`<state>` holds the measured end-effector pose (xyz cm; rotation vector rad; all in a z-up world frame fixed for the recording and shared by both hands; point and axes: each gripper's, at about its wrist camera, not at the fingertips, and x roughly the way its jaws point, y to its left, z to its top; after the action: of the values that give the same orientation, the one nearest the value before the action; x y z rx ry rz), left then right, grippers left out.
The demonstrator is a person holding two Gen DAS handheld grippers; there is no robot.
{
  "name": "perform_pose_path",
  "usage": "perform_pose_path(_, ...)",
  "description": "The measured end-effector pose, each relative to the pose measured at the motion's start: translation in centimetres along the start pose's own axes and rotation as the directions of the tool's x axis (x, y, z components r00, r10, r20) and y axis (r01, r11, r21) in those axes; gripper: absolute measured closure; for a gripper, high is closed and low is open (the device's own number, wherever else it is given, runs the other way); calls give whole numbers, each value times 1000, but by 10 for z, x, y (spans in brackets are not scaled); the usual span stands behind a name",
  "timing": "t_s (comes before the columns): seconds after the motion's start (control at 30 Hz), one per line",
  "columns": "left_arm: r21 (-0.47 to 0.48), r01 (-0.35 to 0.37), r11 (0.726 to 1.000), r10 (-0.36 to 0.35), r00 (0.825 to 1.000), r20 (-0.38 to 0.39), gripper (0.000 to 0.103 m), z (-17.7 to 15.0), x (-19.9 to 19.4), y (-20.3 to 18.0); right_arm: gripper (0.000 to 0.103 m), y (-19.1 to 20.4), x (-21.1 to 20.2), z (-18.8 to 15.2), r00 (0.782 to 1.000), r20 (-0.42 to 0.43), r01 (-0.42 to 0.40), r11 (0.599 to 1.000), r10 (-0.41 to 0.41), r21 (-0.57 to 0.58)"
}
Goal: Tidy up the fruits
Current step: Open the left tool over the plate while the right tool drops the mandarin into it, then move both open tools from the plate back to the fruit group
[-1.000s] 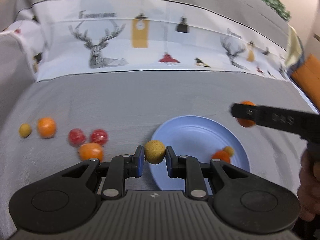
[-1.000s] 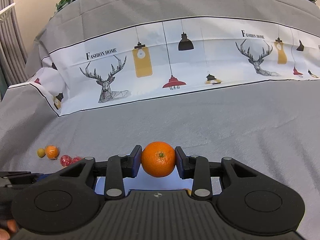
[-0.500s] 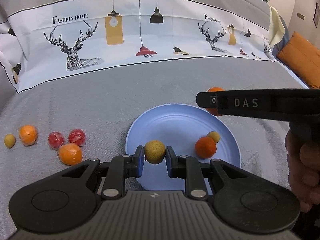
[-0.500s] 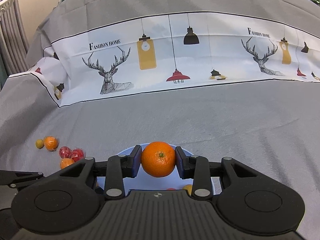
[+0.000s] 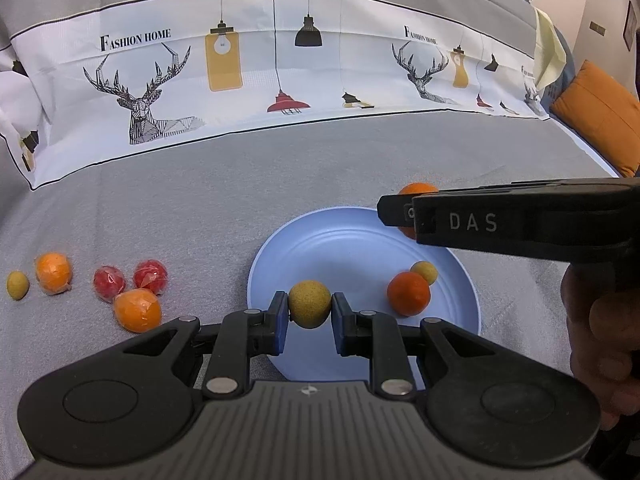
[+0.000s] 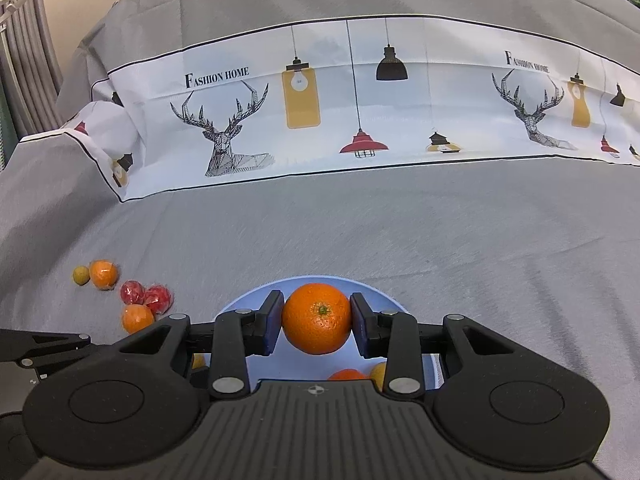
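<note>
left gripper [image 5: 310, 311] is clamped on a yellow ball [image 5: 310, 309] over the plate's [image 5: 344, 240] near edge. right gripper [image 6: 316, 319] pinches an orange [image 6: 316, 318] above the plate's far edge; loose fruits [image 5: 138, 310] lie left on the bedspread [image 5: 280, 176].

Occlusions, left wrist view: the orange [image 5: 416, 192] in the right gripper [image 5: 394, 212] is mostly behind its black finger, only the top and a lower sliver show. Near rim of the blue plate [image 5: 474, 300] hidden by the left gripper [image 5: 310, 312] body. Hand [image 5: 600, 336] cut off at the right edge.

Right wrist view: plate contents mostly blocked, just the tops of an orange fruit [image 6: 347, 374] and a yellow one [image 6: 379, 372]. Left gripper cropped at the left edge.
</note>
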<state>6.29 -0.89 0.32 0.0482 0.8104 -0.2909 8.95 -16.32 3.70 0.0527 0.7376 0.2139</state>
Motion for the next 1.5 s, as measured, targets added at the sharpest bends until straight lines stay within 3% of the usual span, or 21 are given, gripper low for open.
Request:
perform_pose_path(0.43, -8, 4, 1000, -5, 1000, -12, 75, -1, 1, 1, 64, 1, 1, 0, 1000, -14, 1, 1000, -1, -2)
perform_pose_path(0.63, -13, 3, 1000, -3, 1000, -8, 73, 0, 1, 2, 55, 2, 2, 1, 1000, -15, 4, 1000, -4, 0)
perform_pose_path(1.5, -14, 0, 1000, 0, 1000, -8, 73, 2, 1, 4, 55, 9, 1, 1, 999, -6, 44, 999, -44, -27)
